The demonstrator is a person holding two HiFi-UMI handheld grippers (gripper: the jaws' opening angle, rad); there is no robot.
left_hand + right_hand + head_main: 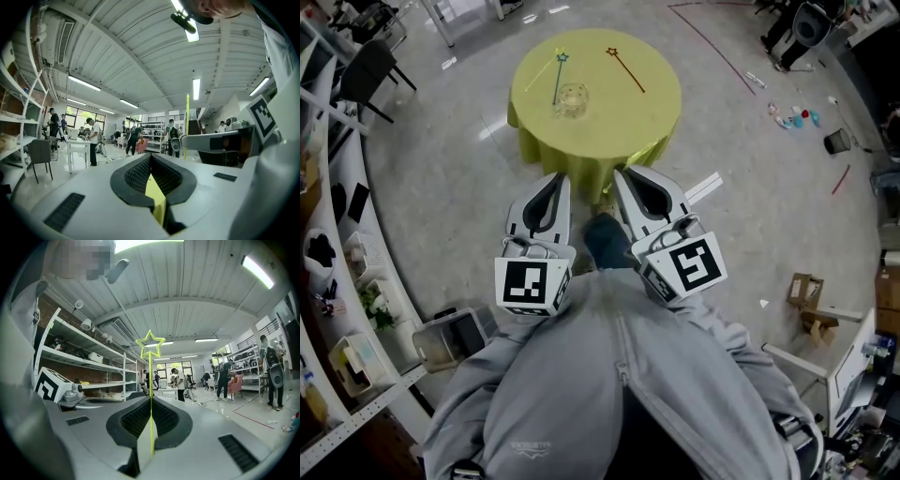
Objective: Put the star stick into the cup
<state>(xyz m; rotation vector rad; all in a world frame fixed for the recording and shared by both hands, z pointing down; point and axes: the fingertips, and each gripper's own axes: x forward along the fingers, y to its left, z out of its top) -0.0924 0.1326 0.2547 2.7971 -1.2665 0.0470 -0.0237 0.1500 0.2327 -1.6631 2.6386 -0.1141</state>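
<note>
Right gripper clamps star stick upright; left gripper closed, empty; both short of table edge.

We are in a large open lab or workshop hall: ribbed ceiling with strip lights, metal shelving along the left, office chairs, people working far off, and a polished grey floor marked with tape lines.
</note>
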